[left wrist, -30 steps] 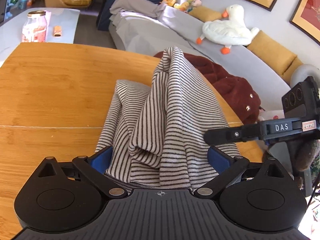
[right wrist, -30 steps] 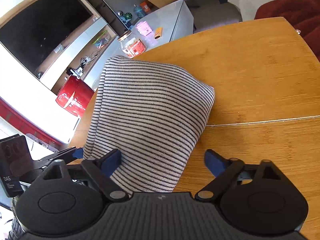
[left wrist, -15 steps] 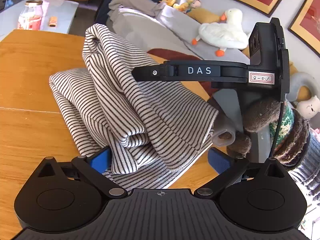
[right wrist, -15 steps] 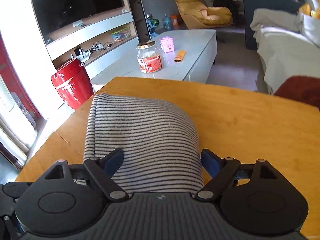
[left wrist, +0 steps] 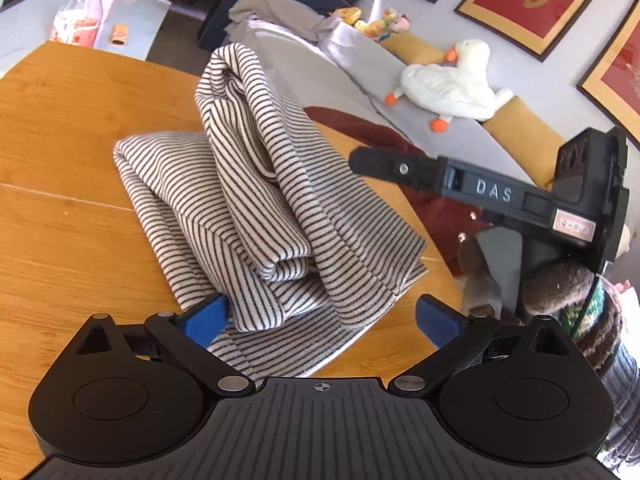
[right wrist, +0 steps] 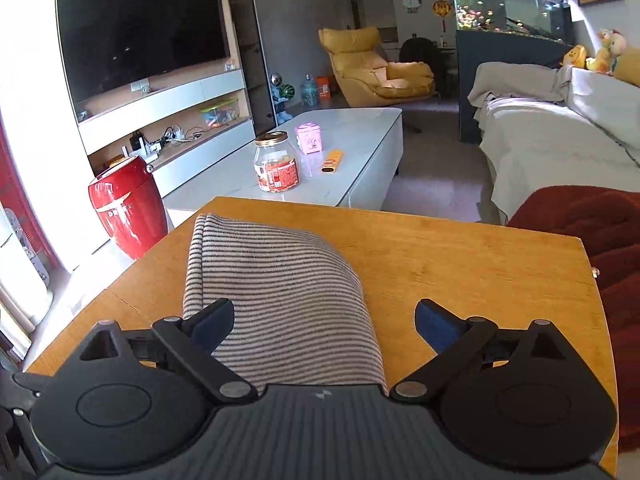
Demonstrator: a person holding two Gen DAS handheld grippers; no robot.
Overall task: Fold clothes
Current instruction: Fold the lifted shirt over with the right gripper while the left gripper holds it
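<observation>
A black-and-white striped garment (left wrist: pixel 248 200) lies bunched on the wooden table (left wrist: pixel 72 128), part of it standing up in a peak. My left gripper (left wrist: pixel 320 320) is open, its blue pads on either side of the garment's near folds. The right gripper's body (left wrist: pixel 500 196) hangs at the right, past the table edge. In the right wrist view the striped garment (right wrist: pixel 280 300) lies folded between the fingers of my right gripper (right wrist: pixel 324 320), which is open above it.
A dark red garment (left wrist: pixel 420 176) lies off the table's far right edge, seen also in the right wrist view (right wrist: pixel 592 240). A grey sofa (left wrist: pixel 360 80) with a plush duck (left wrist: pixel 452 80) stands behind. A white coffee table (right wrist: pixel 340 148) holds a jar (right wrist: pixel 277 168).
The right gripper has drawn back to the right off the garment and now looks flat across the table. The garment's raised peak still stands; the left gripper has shifted slightly.
</observation>
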